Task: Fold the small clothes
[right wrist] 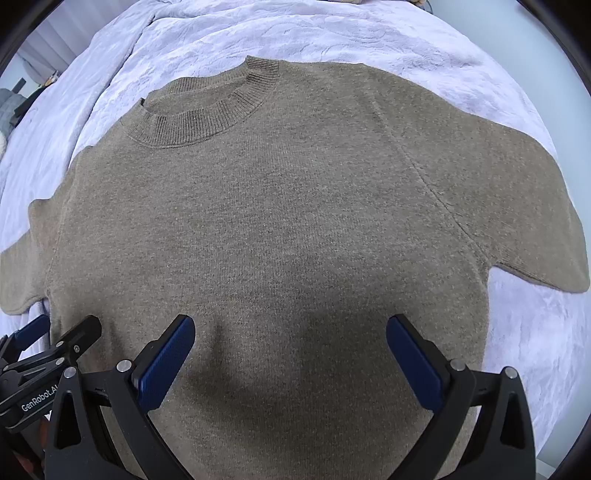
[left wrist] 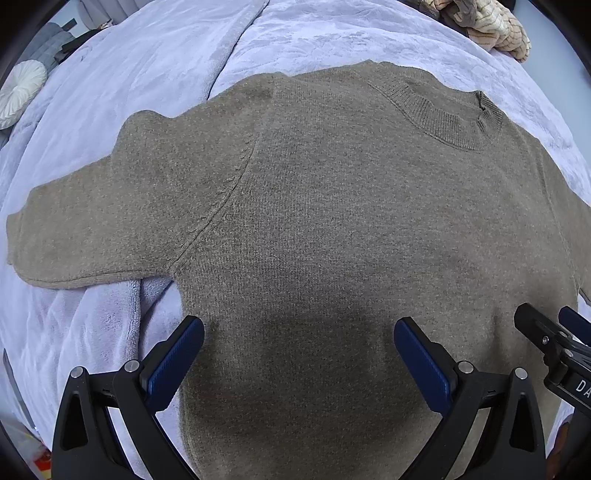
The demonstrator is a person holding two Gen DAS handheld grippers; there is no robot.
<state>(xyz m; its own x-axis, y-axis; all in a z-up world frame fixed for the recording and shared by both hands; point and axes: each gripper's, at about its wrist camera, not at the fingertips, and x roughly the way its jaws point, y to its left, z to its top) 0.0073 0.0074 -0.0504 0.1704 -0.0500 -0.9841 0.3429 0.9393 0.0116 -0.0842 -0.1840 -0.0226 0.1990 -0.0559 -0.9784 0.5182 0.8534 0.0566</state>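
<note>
The brown knit sweater point(left wrist: 332, 206) lies spread flat on the bed, face up, with its ribbed collar point(left wrist: 454, 118) toward 1 o'clock in the left wrist view and toward 11 o'clock in the right wrist view. This layout looks deliberate: with the body smoothed and both short sleeves stretched outward, each fold line is easy to reach. One sleeve point(left wrist: 81, 225) runs out to 9 o'clock in the left view; the other sleeve point(right wrist: 528, 206) reaches to 3 o'clock in the right view.

The left tool point(left wrist: 299, 350) hovers over the lower body of the sweater, its blue pads spread wide with nothing between them. The right tool point(right wrist: 291, 349) hangs beside it in the same way, wide apart and empty, so both appear ready to take the hem or a side edge for a first fold. Each tool shows at the margin of the other's view, so they sit close together.

Under the garment the lavender blanket point(left wrist: 155, 55) is rumpled, with a ridge at 11 o'clock and bunched folds near the armpit at 8 o'clock, which could snag a tool sliding beneath the knit. A cream patterned cloth point(left wrist: 487, 26) lies at 1 o'clock, well apart, and a white round cushion point(left wrist: 22, 92) sits at 10 o'clock beyond the bed; neither stands in the way.
</note>
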